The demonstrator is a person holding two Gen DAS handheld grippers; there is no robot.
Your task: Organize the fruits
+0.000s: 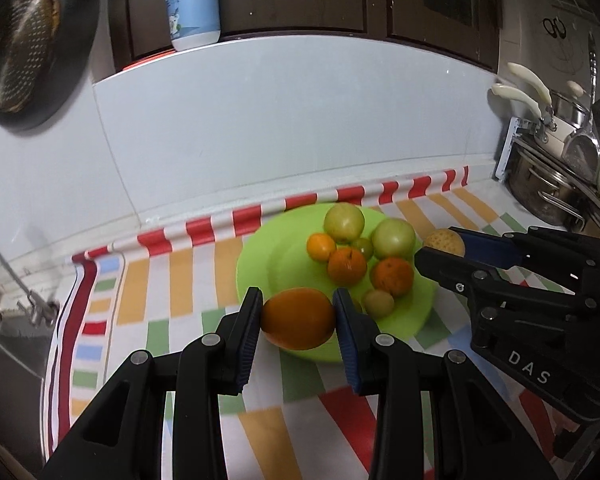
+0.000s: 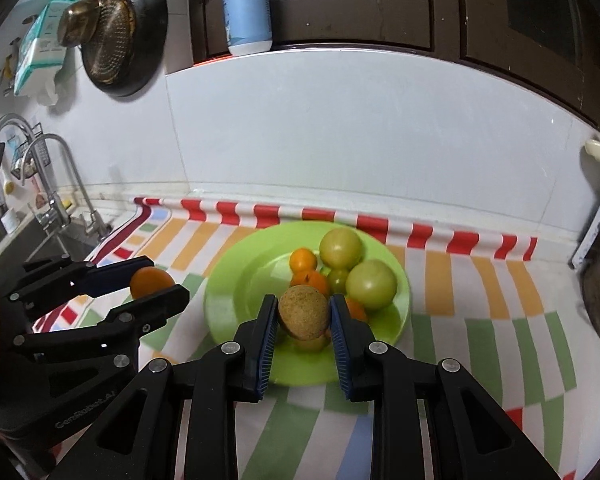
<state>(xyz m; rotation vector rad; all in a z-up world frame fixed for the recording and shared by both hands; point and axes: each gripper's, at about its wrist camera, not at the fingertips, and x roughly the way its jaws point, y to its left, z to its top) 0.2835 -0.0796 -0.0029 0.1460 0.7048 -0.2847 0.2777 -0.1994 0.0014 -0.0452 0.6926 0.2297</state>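
Note:
A green plate [image 1: 260, 264] [image 2: 236, 280] lies on the striped cloth and carries several fruits: green apples [image 1: 393, 238] [image 2: 371, 285], small oranges [image 1: 347, 266] [image 2: 303, 260] and small green fruits [image 1: 378, 303]. My left gripper [image 1: 297, 311] [image 2: 156, 282] is shut on a large orange [image 1: 298, 319] [image 2: 151, 281], held above the plate's near left edge. My right gripper [image 2: 303, 317] [image 1: 444, 246] is shut on a round brown rough-skinned fruit [image 2: 302, 312] [image 1: 445, 241], raised over the plate's near side.
The striped cloth [image 1: 188, 280] [image 2: 480, 320] covers the counter up to a white tiled wall. Pots on a rack [image 1: 548, 176] stand at the right, a sink with taps [image 2: 56, 200] at the left. A pan [image 1: 24, 52] hangs on the wall; a blue bottle [image 2: 247, 8] stands on the ledge.

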